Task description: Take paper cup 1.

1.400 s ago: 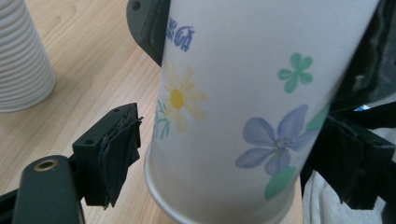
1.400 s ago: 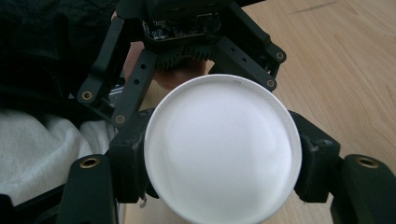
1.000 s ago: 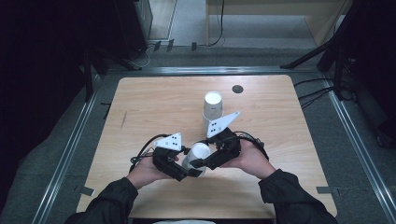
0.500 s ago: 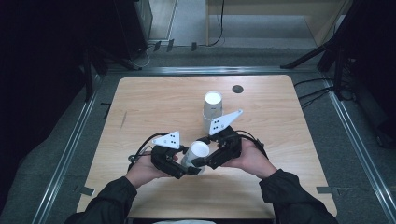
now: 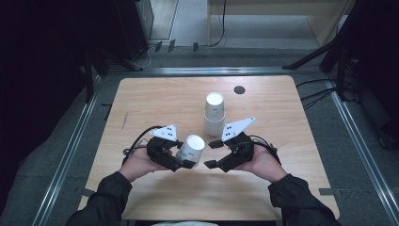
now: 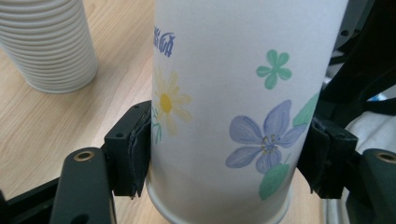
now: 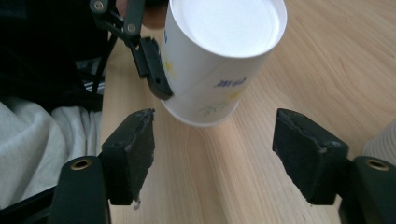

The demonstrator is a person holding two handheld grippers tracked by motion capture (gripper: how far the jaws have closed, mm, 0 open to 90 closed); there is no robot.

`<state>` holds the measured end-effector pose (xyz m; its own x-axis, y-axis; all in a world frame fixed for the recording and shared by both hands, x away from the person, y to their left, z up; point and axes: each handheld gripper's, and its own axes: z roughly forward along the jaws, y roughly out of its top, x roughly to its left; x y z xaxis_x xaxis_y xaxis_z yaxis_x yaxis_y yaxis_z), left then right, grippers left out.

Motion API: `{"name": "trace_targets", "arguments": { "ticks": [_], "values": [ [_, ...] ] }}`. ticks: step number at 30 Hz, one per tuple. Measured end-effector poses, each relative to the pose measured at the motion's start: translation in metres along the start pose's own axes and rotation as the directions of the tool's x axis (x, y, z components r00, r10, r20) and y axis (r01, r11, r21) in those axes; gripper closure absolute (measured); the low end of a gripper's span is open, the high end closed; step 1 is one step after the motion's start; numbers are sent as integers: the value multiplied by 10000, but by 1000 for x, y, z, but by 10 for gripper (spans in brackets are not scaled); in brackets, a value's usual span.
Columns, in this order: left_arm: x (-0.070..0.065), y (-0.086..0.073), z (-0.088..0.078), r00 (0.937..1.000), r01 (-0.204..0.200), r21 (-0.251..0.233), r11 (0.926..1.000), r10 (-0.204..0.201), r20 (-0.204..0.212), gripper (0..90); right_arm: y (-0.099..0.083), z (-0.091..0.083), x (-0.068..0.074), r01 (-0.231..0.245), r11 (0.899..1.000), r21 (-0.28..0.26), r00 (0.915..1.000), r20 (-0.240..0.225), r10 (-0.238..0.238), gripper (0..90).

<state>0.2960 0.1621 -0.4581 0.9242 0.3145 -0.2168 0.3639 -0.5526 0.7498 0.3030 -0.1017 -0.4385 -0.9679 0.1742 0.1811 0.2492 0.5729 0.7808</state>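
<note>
the left gripper (image 5: 181, 159) clamps the flowered paper cup (image 5: 190, 148) near its base, at lower centre of the high view. the right gripper (image 5: 212, 154) stands open just beside it; its jaws have just been closing, nothing between them. the cup looks light and thin, easy to crush, so hold softly near the stiffer bottom rim. the cup stack (image 5: 214, 113) stands above, on the table (image 5: 155, 103).

Matt paper cup (image 6: 233, 93) on smooth, wood-grain table (image 5: 155, 101)
</note>
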Motion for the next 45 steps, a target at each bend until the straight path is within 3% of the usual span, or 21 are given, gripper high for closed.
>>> {"name": "trace_targets", "arguments": {
  "ticks": [2, 8, 12, 13, 14, 16, 19, 21, 22, 24, 25, 28, 30, 33, 40, 41, 43, 45],
  "values": [
    [2, 2, 5, 9995, -223, 556, 9982, 235, -212, 286, -5, -1, 0, -99, 9999, 125, 9998, 147, 97, 324],
    [4, 4, 13, 9982, -499, 1230, 9912, 536, -267, 285, -13, -4, -2, -341, 9993, 141, 9986, 408, 335, 324],
    [6, 4, 19, 9969, -598, 1718, 9833, 676, -399, 274, -21, -2, -4, -163, 9993, 326, 9947, 1022, 129, 325],
    [6, 3, 23, 9930, -775, 2064, 9754, 940, -711, 274, -22, -2, -5, -131, 9994, 330, 9941, 1081, 95, 325],
    [6, 3, 23, 9930, -775, 2064, 9754, 940, -711, 274, -22, -2, -5, -131, 9994, 330, 9941, 1081, 95, 325],
    [7, 2, 25, 9947, -645, 2243, 9724, 807, -637, 276, -23, 1, -7, -175, 9991, 390, 9945, 1039, 134, 328],
    [7, 0, 28, 9955, -531, 2705, 9613, 723, -617, 277, -24, 5, -9, -177, 9983, 559, 9951, 980, 121, 328],
    [7, 0, 29, 9968, -369, 2810, 9590, 553, -577, 277, -24, 7, -9, -208, 9977, 647, 9953, 958, 145, 328],
    [6, -1, 30, 9964, -344, 3061, 9514, 562, -629, 277, -25, 9, -9, -143, 9970, 765, 9956, 931, 71, 327],
    [5, -1, 31, 9964, -303, 3168, 9480, 539, -661, 276, -25, 9, -9, -127, 9969, 779, 9959, 901, 57, 326],
    [4, -1, 32, 9964, -324, 3426, 9389, 572, -625, 276, -25, 11, -8, -113, 9966, 822, 9964, 841, 43, 324],
    [3, -1, 36, 9966, -210, 3806, 9245, 496, -656, 276, -25, 12, -8, -120, 9960, 890, 9970, 771, 51, 322],
    [3, -1, 37, 9965, -185, 3890, 9211, 486, -676, 276, -25, 14, -8, -106, 9954, 956, 9972, 748, 34, 319],
    [3, -3, 39, 9961, -201, 4151, 9096, 539, -698, 276, -25, 16, -8, -45, 9951, 990, 9976, 691, -24, 318],
    [0, -3, 41, 9951, -437, 4262, 9036, 772, -616, 275, -23, 22, -6, 149, 9934, 1137, 9988, 438, -200, 311],
    [-3, -3, 41, 9932, -645, 4289, 9010, 997, -600, 275, -23, 24, -5, 203, 9932, 1148, 9990, 364, -246, 307],
    [-6, -2, 42, 9926, -747, 4235, 9028, 1082, -558, 275, -23, 24, -4, 212, 9929, 1171, 9992, 315, -251, 306],
    [-11, 0, 43, 9915, -975, 4261, 8994, 1247, -364, 275, -22, 26, -2, 335, 9921, 1210, 9993, 136, -354, 296]
  ]
}}
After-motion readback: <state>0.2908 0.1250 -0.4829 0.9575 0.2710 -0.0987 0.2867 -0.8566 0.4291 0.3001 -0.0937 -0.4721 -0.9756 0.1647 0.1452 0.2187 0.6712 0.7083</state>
